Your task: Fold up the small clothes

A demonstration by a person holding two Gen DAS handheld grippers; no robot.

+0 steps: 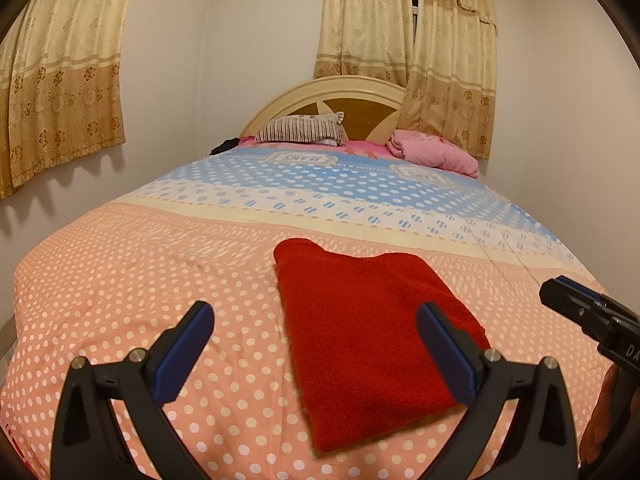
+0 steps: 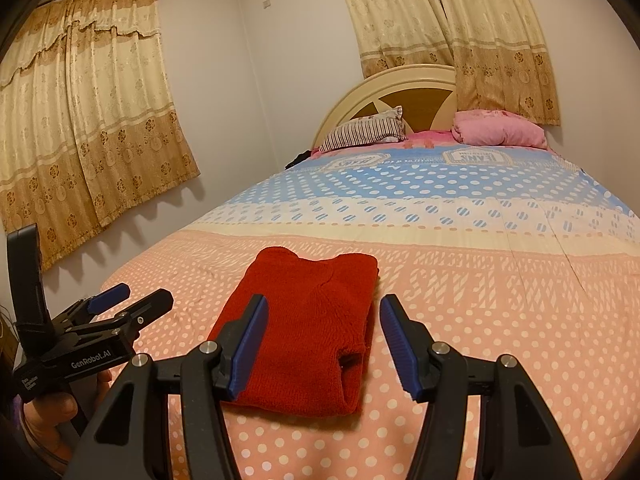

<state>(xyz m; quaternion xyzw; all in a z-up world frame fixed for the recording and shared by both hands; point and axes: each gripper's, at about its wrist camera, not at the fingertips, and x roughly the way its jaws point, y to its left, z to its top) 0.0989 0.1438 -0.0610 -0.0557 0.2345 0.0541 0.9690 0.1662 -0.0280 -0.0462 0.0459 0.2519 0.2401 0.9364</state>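
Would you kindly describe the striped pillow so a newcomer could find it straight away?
Start at the bed and look to its curved headboard. The striped pillow leans there, left of the pink bundle; its dark and pale stripes set it apart.

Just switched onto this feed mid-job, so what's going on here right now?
A person holds a two-finger gripper in each hand over a bed with a dotted cover. A red knitted garment lies on the cover, already folded into a compact rectangle. Both the left gripper and the right gripper hang above it with jaws open, and neither holds or touches anything. At the head of the bed sit a striped pillow and a pink bundle of bedding.
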